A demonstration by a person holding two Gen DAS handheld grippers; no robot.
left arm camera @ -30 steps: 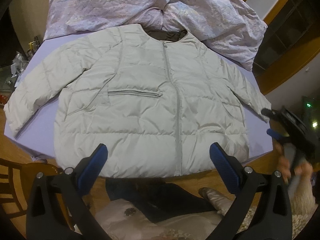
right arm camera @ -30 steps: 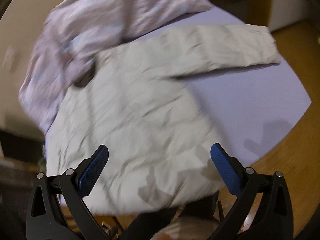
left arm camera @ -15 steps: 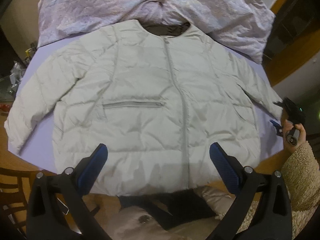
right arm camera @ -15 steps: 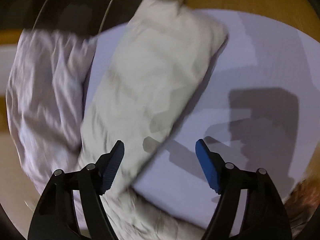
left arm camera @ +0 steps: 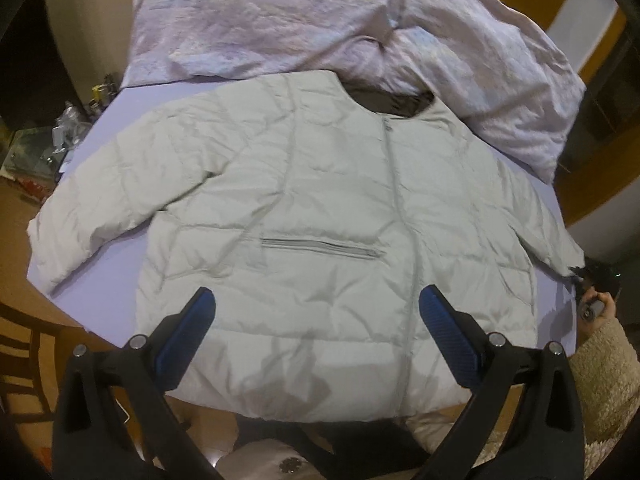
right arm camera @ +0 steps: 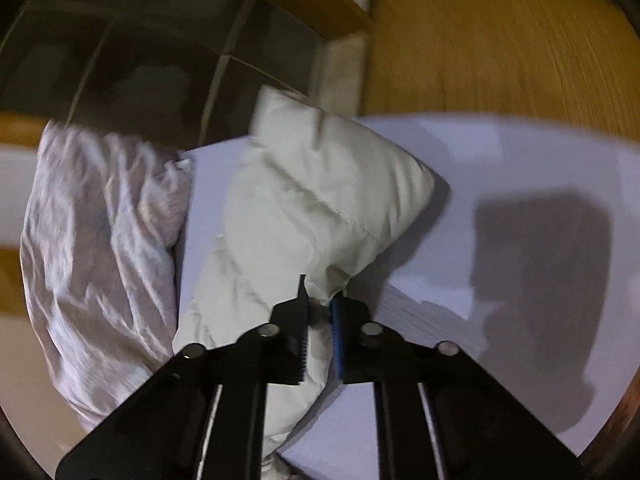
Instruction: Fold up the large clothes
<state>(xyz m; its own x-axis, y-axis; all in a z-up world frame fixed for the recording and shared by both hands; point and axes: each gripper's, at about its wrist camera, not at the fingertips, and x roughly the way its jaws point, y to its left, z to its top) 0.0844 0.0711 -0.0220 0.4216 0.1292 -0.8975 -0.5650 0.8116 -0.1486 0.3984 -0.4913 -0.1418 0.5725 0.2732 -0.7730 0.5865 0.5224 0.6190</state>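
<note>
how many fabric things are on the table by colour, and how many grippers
pale grey-green: 1, the puffer jacket
lilac: 1, the crumpled quilt behind the jacket
lavender: 1, the cover on the table
grippers: 2, the left gripper open over the hem, the right gripper just closed, pinching the sleeve cuff
total: 5

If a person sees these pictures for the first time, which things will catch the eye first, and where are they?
First comes the pale puffy jacket, spread front up, zipped, across the lilac table cover. Behind its collar lies a crumpled pinkish quilt. The right gripper has just closed on the cuff of one sleeve at the table's edge, while the left gripper hangs open above the hem.
</note>
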